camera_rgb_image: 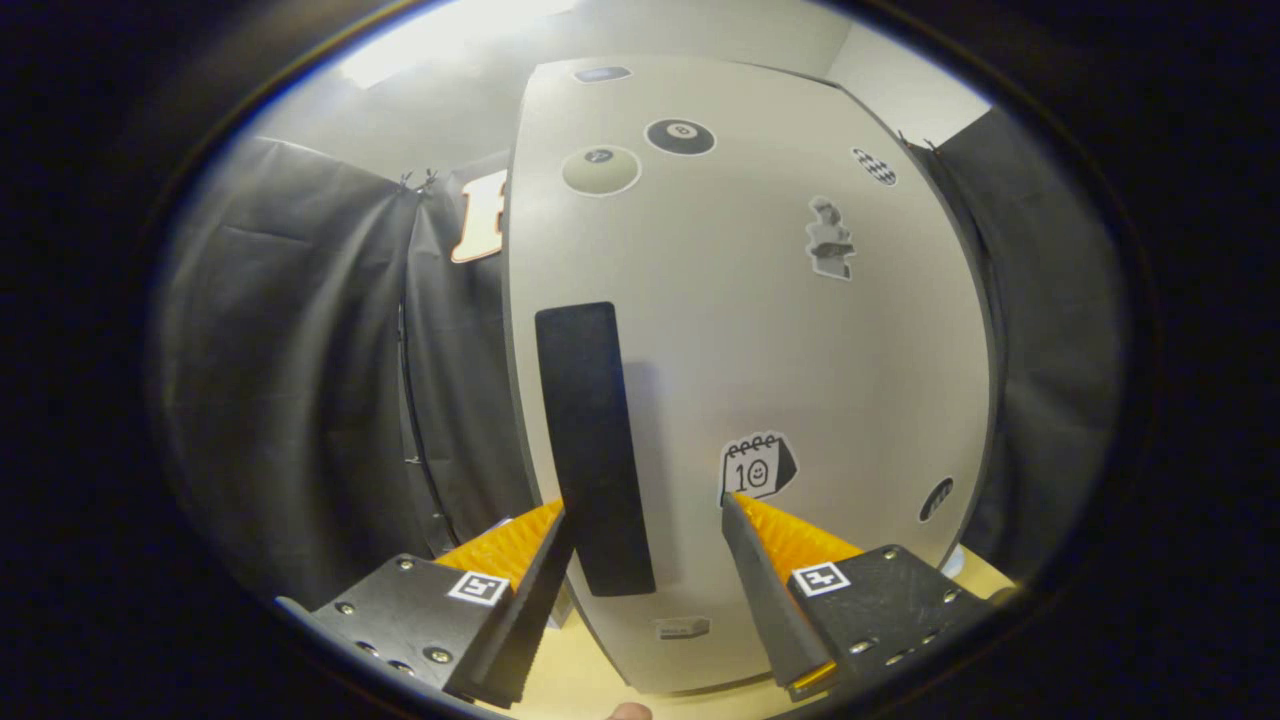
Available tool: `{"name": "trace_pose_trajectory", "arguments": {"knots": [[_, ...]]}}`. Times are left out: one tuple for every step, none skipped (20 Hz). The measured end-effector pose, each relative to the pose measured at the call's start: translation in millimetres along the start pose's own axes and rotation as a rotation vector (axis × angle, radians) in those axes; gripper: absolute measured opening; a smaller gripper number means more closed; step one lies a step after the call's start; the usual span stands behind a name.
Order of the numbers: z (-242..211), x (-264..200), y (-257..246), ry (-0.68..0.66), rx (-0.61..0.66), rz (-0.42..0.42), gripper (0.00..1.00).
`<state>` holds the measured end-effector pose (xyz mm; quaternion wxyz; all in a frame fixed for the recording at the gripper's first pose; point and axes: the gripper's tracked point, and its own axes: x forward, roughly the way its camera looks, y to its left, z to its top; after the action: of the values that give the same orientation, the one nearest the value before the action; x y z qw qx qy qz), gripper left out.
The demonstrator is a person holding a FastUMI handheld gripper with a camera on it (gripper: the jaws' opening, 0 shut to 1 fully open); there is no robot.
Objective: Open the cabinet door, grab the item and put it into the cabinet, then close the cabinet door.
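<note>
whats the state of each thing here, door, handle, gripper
cabinet door: shut as far as the view tells, stickers on its face
black handle: upright strip on the door, lower end between the fingers, not gripped
gripper: open, fingers spread at the door's front

- The cabinet door presents a smooth, matt pale panel, dotted with flat paper-like stickers.
- Its upright handle looks matt and dark, faintly soft in finish.
- The gripper, fingers spread wide either side of the handle, shows ridged pads and matt bodies studded with shiny metal screws.
- Wall cloth hangs creased and dull.
- The table looks smooth, light wood.
</note>
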<state>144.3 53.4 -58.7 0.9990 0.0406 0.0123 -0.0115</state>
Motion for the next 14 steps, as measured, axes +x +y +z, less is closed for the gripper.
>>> {"name": "trace_pose_trajectory", "arguments": {"knots": [[0.5, 1.3, 0.9, -0.001, 0.003, -0.002, 0.88], [0.8, 2.8, 1.9, -0.002, 0.002, -0.001, 0.88], [0.4, 6.8, 2.1, -0.003, 0.001, 0.000, 0.88], [0.5, 9.0, 1.4, -0.004, -0.001, -0.003, 0.88], [0.4, 11.2, 0.9, -0.004, -0.003, -0.006, 0.88], [0.6, 12.6, 1.0, -0.005, -0.003, -0.011, 0.88], [0.1, 12.9, 1.4, -0.005, -0.005, -0.015, 0.88], [-0.1, 13.8, 1.1, -0.005, -0.005, -0.018, 0.88], [0.0, 13.7, 1.3, -0.006, -0.004, -0.021, 0.88], [0.5, 14.4, 1.2, -0.005, -0.004, -0.022, 0.88], [-0.1, 15.4, 1.1, -0.007, -0.003, -0.023, 0.88], [0.0, 16.1, 1.4, -0.007, -0.001, -0.023, 0.88], [0.0, 16.8, 1.4, -0.008, 0.001, -0.023, 0.88], [-0.1, 17.6, 0.9, -0.007, 0.002, -0.024, 0.88]]}}
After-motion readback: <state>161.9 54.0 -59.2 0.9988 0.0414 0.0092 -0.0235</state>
